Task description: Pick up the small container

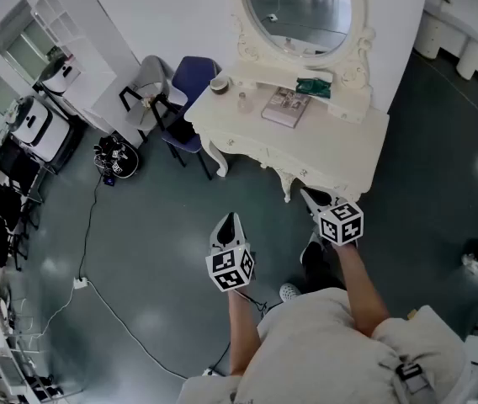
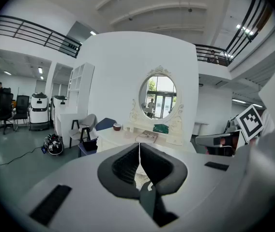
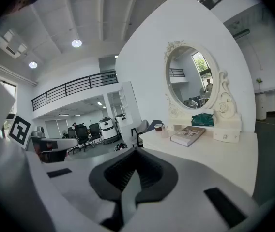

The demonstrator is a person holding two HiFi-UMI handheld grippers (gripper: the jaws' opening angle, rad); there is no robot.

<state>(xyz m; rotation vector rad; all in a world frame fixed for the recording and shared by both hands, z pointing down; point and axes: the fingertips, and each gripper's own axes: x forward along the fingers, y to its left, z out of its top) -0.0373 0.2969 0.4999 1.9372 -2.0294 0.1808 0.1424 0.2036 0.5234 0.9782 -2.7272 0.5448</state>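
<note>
I stand a little away from the white dressing table (image 1: 340,133), and both my grippers hang above the floor, not yet over the table top. The left gripper (image 1: 229,219) has its jaws pressed together with nothing between them, and the right gripper (image 1: 307,194) is the same, closed and empty. The small container (image 1: 242,101), which I think is the little clear jar, stands on the left part of the table, between the brown cup (image 1: 219,83) and the book (image 1: 286,108), near both. The danger I see is this: if I arrive with the jaws closed, I only push the jar, and it may tip or slide against the cup. It also looks small and smooth, so a grip too high may let it slip.
</note>
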